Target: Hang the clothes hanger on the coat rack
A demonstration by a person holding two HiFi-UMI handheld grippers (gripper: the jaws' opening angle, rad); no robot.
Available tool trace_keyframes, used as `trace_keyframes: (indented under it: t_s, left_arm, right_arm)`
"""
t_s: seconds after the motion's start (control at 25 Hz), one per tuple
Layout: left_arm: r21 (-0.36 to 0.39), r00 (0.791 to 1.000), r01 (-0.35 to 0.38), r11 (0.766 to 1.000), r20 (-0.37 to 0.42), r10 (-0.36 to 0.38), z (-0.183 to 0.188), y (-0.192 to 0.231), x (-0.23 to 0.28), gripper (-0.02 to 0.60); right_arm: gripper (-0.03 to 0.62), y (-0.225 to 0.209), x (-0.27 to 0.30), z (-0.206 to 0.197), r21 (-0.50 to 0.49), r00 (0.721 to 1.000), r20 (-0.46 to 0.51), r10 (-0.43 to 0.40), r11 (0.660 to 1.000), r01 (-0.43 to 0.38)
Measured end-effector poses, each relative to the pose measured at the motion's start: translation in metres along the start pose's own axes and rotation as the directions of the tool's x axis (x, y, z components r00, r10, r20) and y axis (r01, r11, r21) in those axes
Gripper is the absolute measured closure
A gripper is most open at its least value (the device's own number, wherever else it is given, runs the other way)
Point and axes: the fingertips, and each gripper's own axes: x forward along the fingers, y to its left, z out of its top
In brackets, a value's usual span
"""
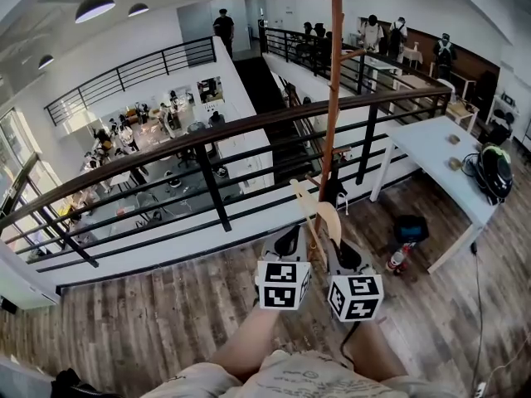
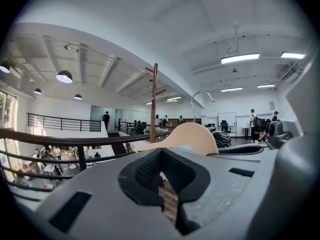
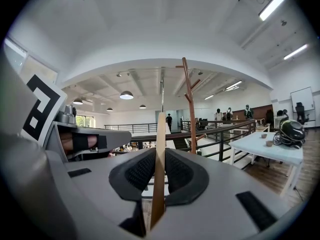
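Observation:
The wooden coat rack [image 1: 332,98] is a tall pole with short pegs, standing just inside the black railing; it also shows ahead as the coat rack [image 2: 153,104] and the coat rack [image 3: 190,109]. My right gripper [image 1: 332,237] is shut on the pale wooden hanger [image 1: 326,214], which stands upright close in front of the pole's lower part. Edge-on, the hanger [image 3: 160,174] sits pinched between the pads of the right gripper [image 3: 159,156], its metal hook rising above. My left gripper [image 1: 289,240] is alongside, just left of the hanger [image 2: 192,136]. The left gripper [image 2: 161,156] is shut, holding nothing.
A black railing [image 1: 207,139] runs across right behind the rack, with a drop to a lower floor beyond. A white table [image 1: 431,152] stands at the right with a helmet [image 1: 495,172] on it. A black box [image 1: 411,226] and a red bottle [image 1: 398,259] lie on the wooden floor nearby.

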Motion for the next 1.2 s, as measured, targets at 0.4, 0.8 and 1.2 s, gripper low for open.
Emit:
trace_keyframes:
  t_s: [0.4, 0.8, 1.2]
  left_arm:
    - [-0.021, 1.000, 0.025, 0.999, 0.005, -0.025, 0.001, 0.058, 0.019, 0.591]
    - [-0.060, 1.000, 0.001, 0.998, 0.001, -0.001, -0.006, 0.108, 0.019, 0.591]
    - [-0.048, 0.999, -0.035, 0.998, -0.032, 0.034, -0.018, 0.144, 0.039, 0.591]
  right_arm:
    - [0.542, 0.032, 0.052, 0.004, -0.017, 1.000, -0.021, -0.021, 1.000, 0.020]
    - [0.542, 0.066, 0.090, 0.001, -0.042, 0.999, -0.048, -0.008, 0.999, 0.006]
    - [0.542, 0.074, 0.136, -0.009, -0.006, 0.998, -0.064, 0.027, 1.000, -0.028]
